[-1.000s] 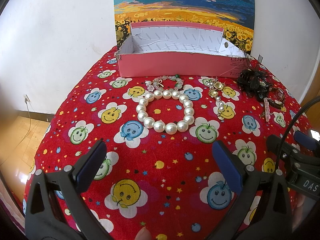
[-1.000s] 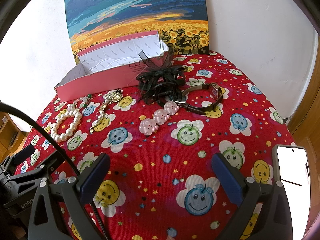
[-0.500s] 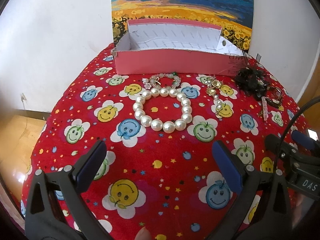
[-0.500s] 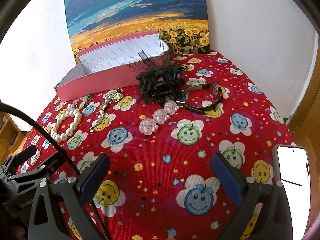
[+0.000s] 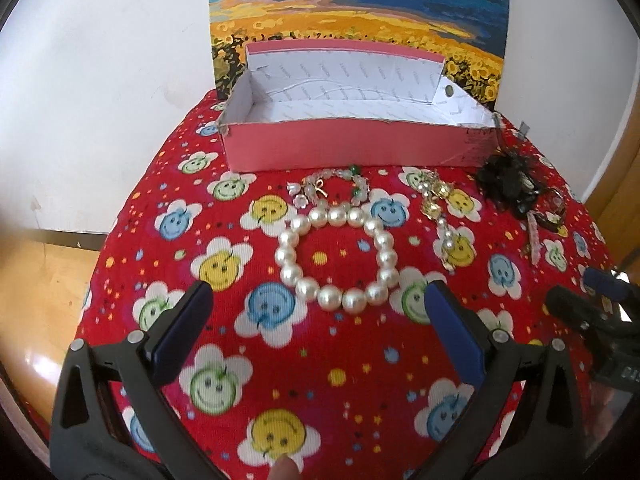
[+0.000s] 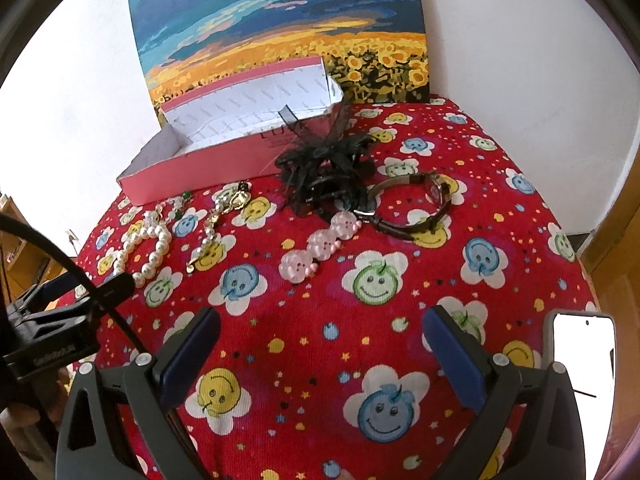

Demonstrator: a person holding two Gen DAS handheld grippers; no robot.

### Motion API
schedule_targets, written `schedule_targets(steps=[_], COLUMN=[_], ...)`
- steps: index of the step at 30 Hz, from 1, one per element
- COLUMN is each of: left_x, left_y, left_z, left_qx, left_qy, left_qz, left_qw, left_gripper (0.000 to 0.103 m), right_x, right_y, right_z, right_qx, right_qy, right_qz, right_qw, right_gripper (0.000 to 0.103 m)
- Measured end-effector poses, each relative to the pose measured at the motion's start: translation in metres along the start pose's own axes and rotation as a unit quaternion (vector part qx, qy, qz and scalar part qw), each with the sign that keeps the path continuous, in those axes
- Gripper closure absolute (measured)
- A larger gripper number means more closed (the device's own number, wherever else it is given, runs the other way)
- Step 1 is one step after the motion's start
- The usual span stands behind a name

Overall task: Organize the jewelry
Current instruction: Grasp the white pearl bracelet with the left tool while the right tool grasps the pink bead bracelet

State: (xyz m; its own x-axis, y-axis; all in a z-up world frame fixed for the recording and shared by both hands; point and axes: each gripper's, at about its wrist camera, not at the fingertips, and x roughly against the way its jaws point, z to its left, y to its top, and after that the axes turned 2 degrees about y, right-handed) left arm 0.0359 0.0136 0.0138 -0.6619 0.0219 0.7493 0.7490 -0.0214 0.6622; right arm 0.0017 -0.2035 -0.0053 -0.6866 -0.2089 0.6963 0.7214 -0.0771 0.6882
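Note:
A big white pearl bracelet [image 5: 338,258] [image 6: 143,246] lies on the red smiley cloth, just beyond my open left gripper [image 5: 318,312]. Behind it sit a clear bead bracelet with green beads [image 5: 332,188] and a gold and pearl chain [image 5: 438,216] [image 6: 218,220]. An empty pink box [image 5: 352,148] [image 6: 224,160] stands at the back. My right gripper [image 6: 320,340] is open over bare cloth. Ahead of it lie a pink flower hair clip [image 6: 320,246], a black feather hairpiece [image 6: 328,168] and a brown strap watch [image 6: 416,204].
A sunflower painting [image 5: 360,20] leans on the white wall behind the box. A phone with a lit white screen [image 6: 580,364] lies at the right edge. The cloth-covered surface drops off to wooden floor [image 5: 36,288] on the left.
My left gripper has moved forward and closer to the pearl bracelet, which now lies just past its fingertips. The right gripper has stayed put.

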Motion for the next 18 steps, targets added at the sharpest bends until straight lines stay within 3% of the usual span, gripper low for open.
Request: schedule_targets(steps=[7,11,18], left_x=[-0.023,-0.037,-0.039], left_y=[0.012,0.014,0.015], left_z=[-0.008,-0.009,-0.011], left_qx=[-0.003,-0.002,-0.005], left_qy=[-0.015,-0.014,-0.002], left_qz=[0.022,0.055,0.060], left_qw=[0.9996,0.9984,0.9982], left_gripper=[0.005,0.006,0.003], right_x=[-0.003,-0.002,0.000], right_y=[0.006,0.010,0.012], right_z=[-0.006,-0.009,-0.011], right_qx=[0.005,0.011,0.007], right_qy=[0.003,-0.002,0.003], right_qz=[0.014,0.012,0.008], right_qw=[1.000,1.000,1.000], right_gripper=[0.000,0.000,0.000])
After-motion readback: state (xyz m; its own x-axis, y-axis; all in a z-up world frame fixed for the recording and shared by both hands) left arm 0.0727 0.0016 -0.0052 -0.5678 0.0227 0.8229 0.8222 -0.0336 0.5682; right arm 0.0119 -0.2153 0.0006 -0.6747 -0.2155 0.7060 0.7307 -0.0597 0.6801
